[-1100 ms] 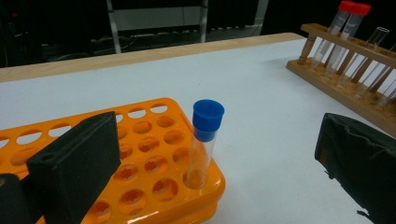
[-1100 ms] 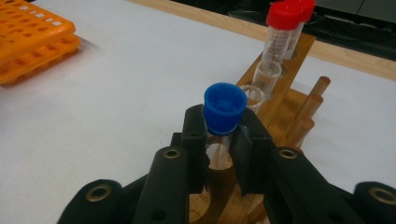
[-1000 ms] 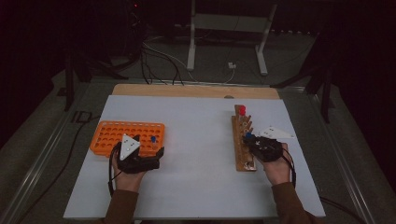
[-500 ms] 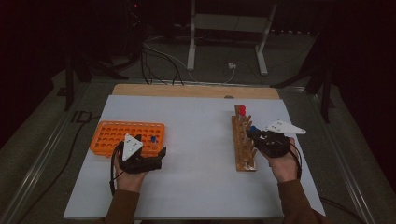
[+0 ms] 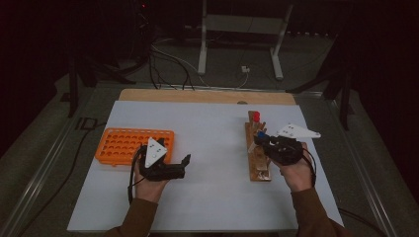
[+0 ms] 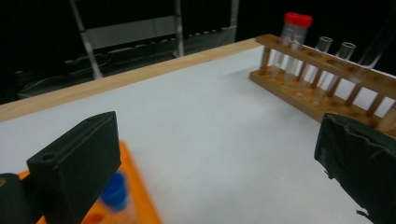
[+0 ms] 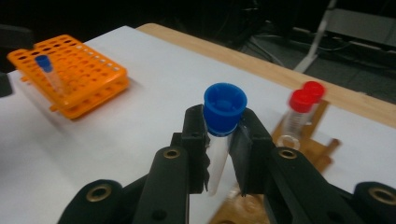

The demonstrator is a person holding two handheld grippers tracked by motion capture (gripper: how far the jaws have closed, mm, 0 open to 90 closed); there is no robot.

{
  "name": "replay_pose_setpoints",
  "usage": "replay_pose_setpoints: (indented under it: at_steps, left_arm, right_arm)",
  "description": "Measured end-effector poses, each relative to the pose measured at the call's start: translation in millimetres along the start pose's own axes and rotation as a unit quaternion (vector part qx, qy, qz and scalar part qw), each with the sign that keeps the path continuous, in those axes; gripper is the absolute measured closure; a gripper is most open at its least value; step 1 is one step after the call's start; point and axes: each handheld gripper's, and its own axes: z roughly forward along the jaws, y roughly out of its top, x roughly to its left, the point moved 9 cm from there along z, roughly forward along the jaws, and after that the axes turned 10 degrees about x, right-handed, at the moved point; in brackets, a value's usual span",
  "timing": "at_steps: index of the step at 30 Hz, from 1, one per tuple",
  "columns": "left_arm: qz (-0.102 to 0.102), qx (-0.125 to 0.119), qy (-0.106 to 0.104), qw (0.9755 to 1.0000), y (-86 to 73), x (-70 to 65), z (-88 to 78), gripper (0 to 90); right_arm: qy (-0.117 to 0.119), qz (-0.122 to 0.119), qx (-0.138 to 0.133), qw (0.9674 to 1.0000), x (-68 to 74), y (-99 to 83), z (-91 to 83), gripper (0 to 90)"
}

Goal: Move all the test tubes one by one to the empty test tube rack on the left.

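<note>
Pinching an unlabelled blue-capped tube (image 7: 223, 135), the right gripper (image 7: 223, 140) hovers; the left gripper (image 6: 215, 177) gapes wide.

Setting: a laboratory-style recording bench in a darkened room.
Bench: a white table top (image 5: 207, 148) with a wooden edge strip (image 5: 207, 96) along the far side.
Labware: a wooden test-tube rack (image 6: 322, 81) holding clear tubes and red-capped tubes (image 6: 295, 32), far right beyond the left gripper's jaws; an orange multi-well tube rack (image 7: 70, 70), far left beyond the right gripper's jaws, with one blue-capped tube (image 7: 46, 70) standing in it.
Surroundings: a metal stand (image 5: 242, 39) and loose cables (image 5: 168, 64) on the dark floor behind the table.
</note>
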Motion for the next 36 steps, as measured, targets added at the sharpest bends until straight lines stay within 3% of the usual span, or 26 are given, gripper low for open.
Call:
replay_pose_setpoints:
  at_steps: [4, 13, 19, 23, 25, 26, 27, 36]
  left_arm:
    - [0.016, 0.005, -0.011, 0.9998, 4.8, -12.9, 9.8, 1.4]
    - [0.039, 0.014, -0.06, 0.9973, 12.1, -53.2, 34.7, 7.8]
    - [0.051, 0.015, -0.082, 0.9952, 19.3, -75.0, 45.7, 18.3]
    - [0.059, 0.014, -0.094, 0.9937, 21.3, -88.6, 53.2, 29.7]
    - [0.065, 0.015, -0.099, 0.9929, 21.5, -93.4, 55.4, 44.1]
    - [0.065, 0.013, -0.102, 0.9926, 21.9, -95.5, 56.2, 44.1]
    - [0.067, 0.012, -0.105, 0.9921, 22.4, -97.7, 57.2, 51.1]
    - [0.069, 0.011, -0.112, 0.9912, 24.2, -103.1, 60.8, 67.0]
  right_arm:
    - [0.015, -0.004, 0.004, 0.9999, 9.9, 0.9, 7.6, 76.9]
    - [0.041, -0.015, 0.011, 0.999, 33.5, 3.3, 22.4, 76.9]
    - [0.065, -0.016, 0.013, 0.9977, 50.0, 4.9, 31.6, 76.8]
    - [0.072, -0.018, 0.014, 0.9972, 56.3, 5.5, 34.6, 76.8]
    - [0.078, -0.021, 0.016, 0.9966, 61.0, 5.7, 36.8, 76.8]
    - [0.078, -0.021, 0.016, 0.9966, 61.0, 5.7, 36.8, 76.8]
    - [0.083, -0.02, 0.017, 0.9962, 63.4, 5.6, 37.9, 76.8]
    - [0.092, -0.02, 0.019, 0.9954, 68.8, 5.5, 41.1, 76.8]
